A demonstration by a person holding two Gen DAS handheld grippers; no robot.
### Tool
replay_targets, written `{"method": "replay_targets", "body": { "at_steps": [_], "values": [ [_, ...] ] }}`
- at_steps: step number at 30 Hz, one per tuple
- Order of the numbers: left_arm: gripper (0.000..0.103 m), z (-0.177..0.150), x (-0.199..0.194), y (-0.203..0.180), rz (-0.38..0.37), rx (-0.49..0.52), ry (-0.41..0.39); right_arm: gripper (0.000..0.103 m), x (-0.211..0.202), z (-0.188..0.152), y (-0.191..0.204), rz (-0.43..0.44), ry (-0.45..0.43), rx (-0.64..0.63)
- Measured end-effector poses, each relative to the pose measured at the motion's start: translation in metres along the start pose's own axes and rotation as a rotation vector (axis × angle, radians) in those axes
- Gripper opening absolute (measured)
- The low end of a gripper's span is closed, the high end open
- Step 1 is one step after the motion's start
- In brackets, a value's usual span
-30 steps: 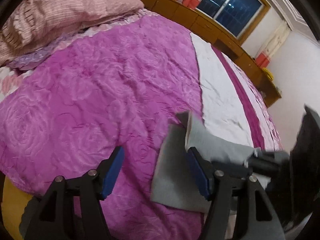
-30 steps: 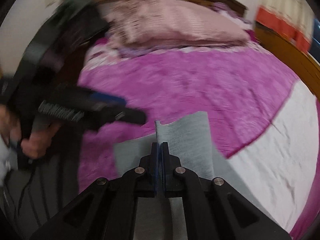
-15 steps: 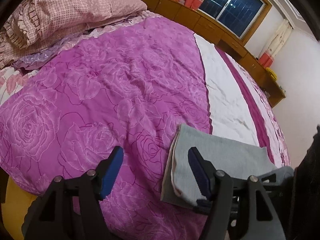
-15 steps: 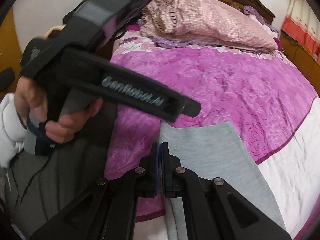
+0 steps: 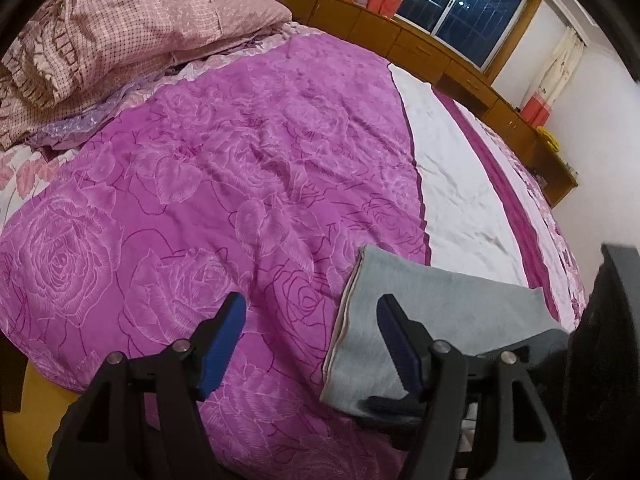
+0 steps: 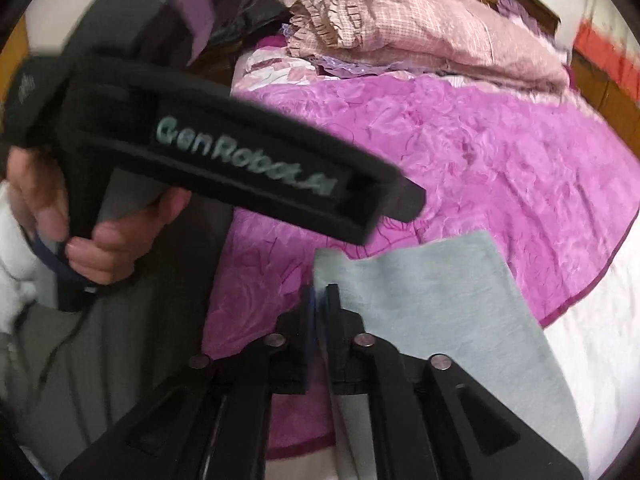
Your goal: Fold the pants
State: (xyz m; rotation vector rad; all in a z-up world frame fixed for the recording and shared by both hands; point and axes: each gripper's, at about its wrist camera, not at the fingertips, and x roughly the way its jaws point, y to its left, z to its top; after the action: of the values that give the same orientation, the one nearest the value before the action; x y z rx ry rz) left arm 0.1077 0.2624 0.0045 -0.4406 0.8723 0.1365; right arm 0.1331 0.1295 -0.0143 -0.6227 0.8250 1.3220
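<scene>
Grey pants [image 5: 436, 312] lie folded flat on the magenta rose-pattern bedspread [image 5: 224, 184]; they also show in the right wrist view [image 6: 432, 300]. My left gripper [image 5: 312, 340] is open and empty, its blue pads hovering over the bedspread, the right pad above the pants' left edge. My right gripper [image 6: 320, 300] is shut on the near left edge of the pants. The left gripper's black body and the hand holding it [image 6: 224, 152] cross the right wrist view, above the pants' far corner.
A pink checked duvet and pillow [image 5: 120, 28] lie piled at the bed's head. A white sheet strip [image 5: 452, 184] runs along the bed beside the pants. Wooden cabinets [image 5: 440, 60] and a dark window stand beyond the bed.
The lifted grey flap has been laid down flat onto the lower layer. My left gripper has stayed open. My right gripper has stayed shut on the pants' edge.
</scene>
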Motion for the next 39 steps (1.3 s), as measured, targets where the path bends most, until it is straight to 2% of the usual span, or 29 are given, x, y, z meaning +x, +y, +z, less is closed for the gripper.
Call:
{"method": "replay_targets", "body": {
  "at_steps": [3, 6, 11, 13, 16, 18, 21, 24, 31, 34, 36, 38, 39],
  "values": [
    [0.071, -0.001, -0.002, -0.010, 0.019, 0.039, -0.004, 0.010, -0.033, -0.013, -0.019, -0.001, -0.034, 0.091],
    [0.072, -0.004, -0.001, -0.023, 0.031, 0.080, -0.002, 0.016, -0.072, -0.042, -0.038, -0.058, -0.046, 0.168],
    [0.072, -0.014, 0.016, -0.063, 0.010, 0.148, 0.037, 0.018, -0.133, -0.128, -0.055, -0.171, 0.017, 0.278],
    [0.072, -0.022, 0.027, -0.083, 0.028, 0.212, 0.054, 0.018, -0.146, -0.157, -0.048, -0.201, 0.052, 0.279],
    [0.072, -0.035, 0.048, -0.103, 0.100, 0.283, 0.056, 0.018, -0.157, -0.198, -0.033, -0.254, 0.112, 0.255],
    [0.071, -0.043, 0.062, -0.110, 0.152, 0.312, 0.066, 0.018, -0.155, -0.213, -0.030, -0.264, 0.139, 0.261],
    [0.064, -0.051, 0.064, -0.118, 0.185, 0.369, 0.039, 0.017, -0.146, -0.237, -0.037, -0.254, 0.172, 0.301],
    [0.064, -0.054, 0.065, -0.119, 0.198, 0.378, 0.025, 0.000, -0.139, -0.246, -0.039, -0.237, 0.223, 0.299],
    [0.064, -0.051, 0.068, -0.120, 0.222, 0.360, 0.013, 0.000, -0.150, -0.260, -0.036, -0.191, 0.237, 0.326],
    [0.064, -0.049, 0.062, -0.122, 0.213, 0.357, 0.004, 0.000, -0.155, -0.258, -0.032, -0.212, 0.229, 0.296],
    [0.064, -0.047, 0.062, -0.123, 0.217, 0.358, 0.004, 0.000, -0.162, -0.252, -0.028, -0.265, 0.195, 0.256],
    [0.064, -0.046, 0.063, -0.124, 0.220, 0.354, 0.010, 0.000, -0.166, -0.248, -0.022, -0.273, 0.174, 0.237],
    [0.064, -0.046, 0.065, -0.124, 0.224, 0.350, 0.017, 0.004, -0.167, -0.250, -0.024, -0.278, 0.172, 0.229]
  ]
}}
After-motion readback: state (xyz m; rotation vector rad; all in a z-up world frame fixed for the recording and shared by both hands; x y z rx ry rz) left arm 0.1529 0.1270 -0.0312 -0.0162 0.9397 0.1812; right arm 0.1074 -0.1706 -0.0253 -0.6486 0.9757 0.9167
